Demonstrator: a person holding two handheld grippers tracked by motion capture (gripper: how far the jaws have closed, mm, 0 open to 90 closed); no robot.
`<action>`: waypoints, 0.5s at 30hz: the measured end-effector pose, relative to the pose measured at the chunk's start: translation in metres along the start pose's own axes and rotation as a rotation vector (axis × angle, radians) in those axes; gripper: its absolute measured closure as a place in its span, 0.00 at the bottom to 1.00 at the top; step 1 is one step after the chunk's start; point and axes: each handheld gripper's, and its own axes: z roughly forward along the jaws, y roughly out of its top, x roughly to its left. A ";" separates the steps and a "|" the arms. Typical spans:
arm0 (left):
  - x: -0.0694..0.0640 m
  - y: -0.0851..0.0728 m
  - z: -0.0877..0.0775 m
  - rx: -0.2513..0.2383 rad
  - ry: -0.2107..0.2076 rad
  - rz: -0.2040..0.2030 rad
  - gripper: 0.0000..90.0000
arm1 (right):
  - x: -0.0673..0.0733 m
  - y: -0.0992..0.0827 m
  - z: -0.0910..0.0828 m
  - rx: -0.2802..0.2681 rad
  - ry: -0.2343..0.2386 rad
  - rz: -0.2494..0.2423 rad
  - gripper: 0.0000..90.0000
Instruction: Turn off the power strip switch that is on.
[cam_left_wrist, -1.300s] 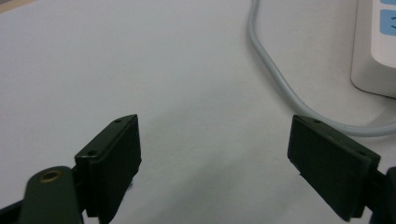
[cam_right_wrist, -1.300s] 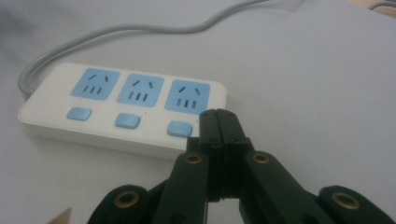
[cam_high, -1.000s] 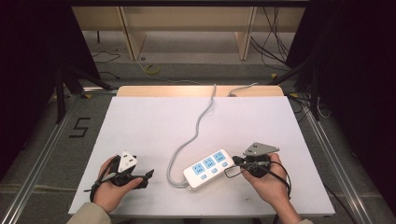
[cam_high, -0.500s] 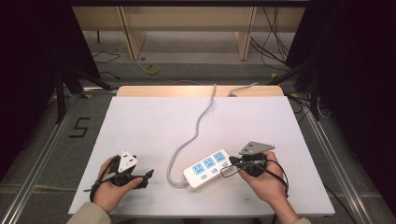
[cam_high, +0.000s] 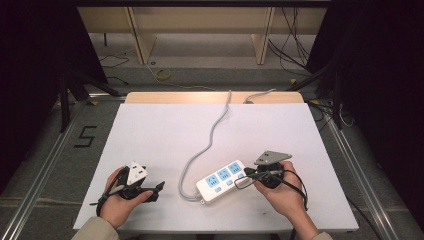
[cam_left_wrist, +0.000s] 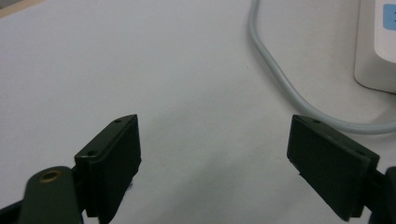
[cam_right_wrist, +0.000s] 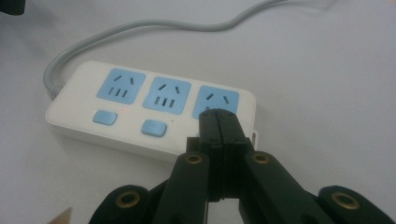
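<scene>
Your right gripper (cam_high: 248, 172) is closed, its jaws pressed flat together with nothing between them. In the right gripper view the joined tips (cam_right_wrist: 219, 122) sit over the near edge of the power strip (cam_right_wrist: 149, 109), right where a third switch would line up under the socket at 3 o'clock; whether they press on anything there you cannot tell, since they hide that spot. The two other blue switches (cam_right_wrist: 104, 117) lie in the row toward 9 o'clock from the tips, and three blue sockets run above them.

In the high view the strip (cam_high: 223, 180) lies on the white tabletop (cam_high: 165, 135) near the 6 o'clock edge, a little to the 3 o'clock side of centre, angled so that its far end points toward 2 o'clock. Its grey cord (cam_high: 207, 137) leaves the end at 8 o'clock, loops round and runs toward 12 o'clock, off the far edge of the tabletop. Your right hand (cam_high: 280, 192) holds its gripper at the strip's 3 o'clock end.

Your left gripper (cam_high: 161, 186) is open, jaws wide apart and empty. It rests low over the tabletop toward 9 o'clock from the strip, well apart from it, pointing toward 3 o'clock. In the left gripper view the bare tabletop shows between the jaws, with the cord (cam_left_wrist: 280, 79) and a corner of the strip (cam_left_wrist: 376, 51) beyond at 2 o'clock.
</scene>
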 end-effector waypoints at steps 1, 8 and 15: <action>0.000 0.000 0.000 0.002 0.001 0.003 0.19 | 0.000 0.001 0.000 -0.002 0.000 0.001 1.00; 0.000 0.000 0.000 0.001 0.005 0.001 0.19 | 0.002 0.004 -0.001 -0.006 -0.002 -0.005 1.00; -0.001 0.000 0.000 0.006 0.003 0.008 0.19 | 0.003 0.005 0.000 -0.008 0.000 -0.010 1.00</action>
